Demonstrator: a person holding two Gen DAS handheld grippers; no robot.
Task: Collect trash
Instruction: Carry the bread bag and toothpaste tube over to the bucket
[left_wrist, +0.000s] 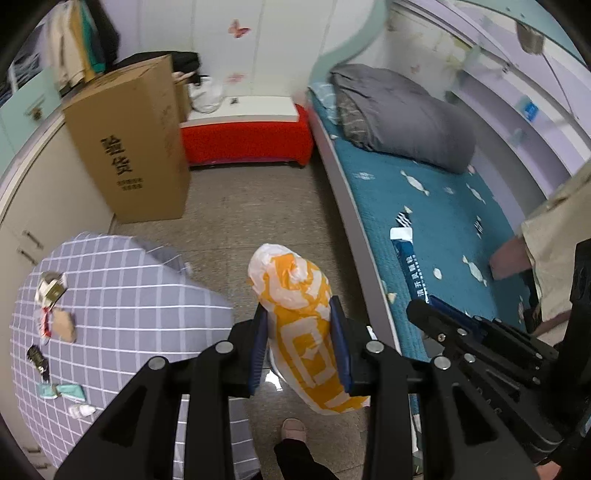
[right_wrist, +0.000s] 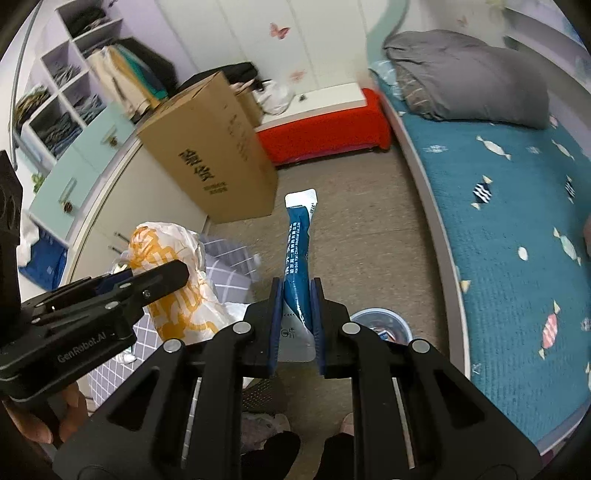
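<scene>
Two hand-held grippers: left hand-held gripper (left_wrist: 301, 317) clamps a crinkled orange-white plastic bag (left_wrist: 299, 306); right hand-held gripper (right_wrist: 297, 295) pinches a flat blue foil pouch (right_wrist: 297, 251).

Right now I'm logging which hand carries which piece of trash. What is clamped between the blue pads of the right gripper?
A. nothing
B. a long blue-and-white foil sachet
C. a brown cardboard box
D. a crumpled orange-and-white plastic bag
B: in the right wrist view the right gripper is shut on the long blue-and-white foil sachet, while the crumpled orange-and-white plastic bag sits in the left gripper.
</scene>
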